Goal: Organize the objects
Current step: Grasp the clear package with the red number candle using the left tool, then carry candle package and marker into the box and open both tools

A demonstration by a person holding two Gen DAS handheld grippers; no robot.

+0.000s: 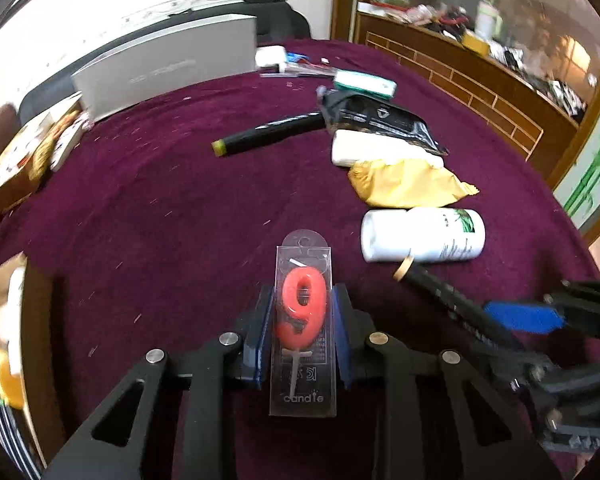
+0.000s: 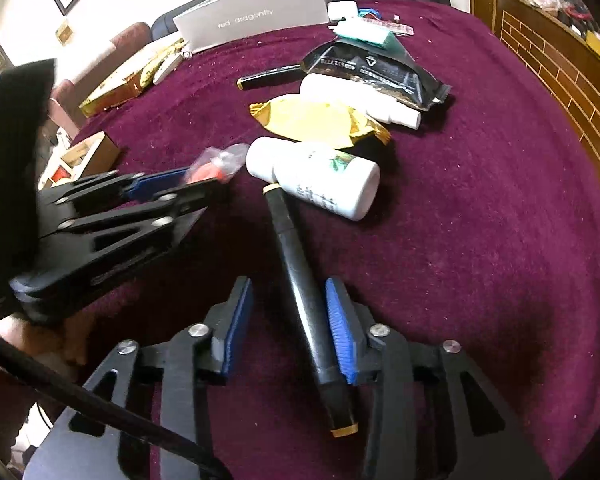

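Note:
A red number-nine candle in a clear pack (image 1: pixel 303 320) stands between the blue pads of my left gripper (image 1: pixel 303 296), which is shut on its sides just above the purple cloth. The right wrist view shows the same candle pack (image 2: pixel 214 166) at the left gripper's (image 2: pixel 208 184) tips. A black marker with yellow ends (image 2: pixel 300 272) lies on the cloth between the fingers of my right gripper (image 2: pixel 289 286). The marker rests against the right pad, with a gap to the left pad, so this gripper is open. The marker's far end touches a white bottle (image 2: pixel 320 176).
Beyond the white bottle (image 1: pixel 420 234) lie a yellow packet (image 1: pixel 404 184), a white tube (image 1: pixel 364 148), a black pouch (image 1: pixel 384 120) and a second black marker (image 1: pixel 268 134). A grey box (image 1: pixel 168 64) stands at the table's far edge. Cardboard boxes (image 1: pixel 16 168) sit at the left edge.

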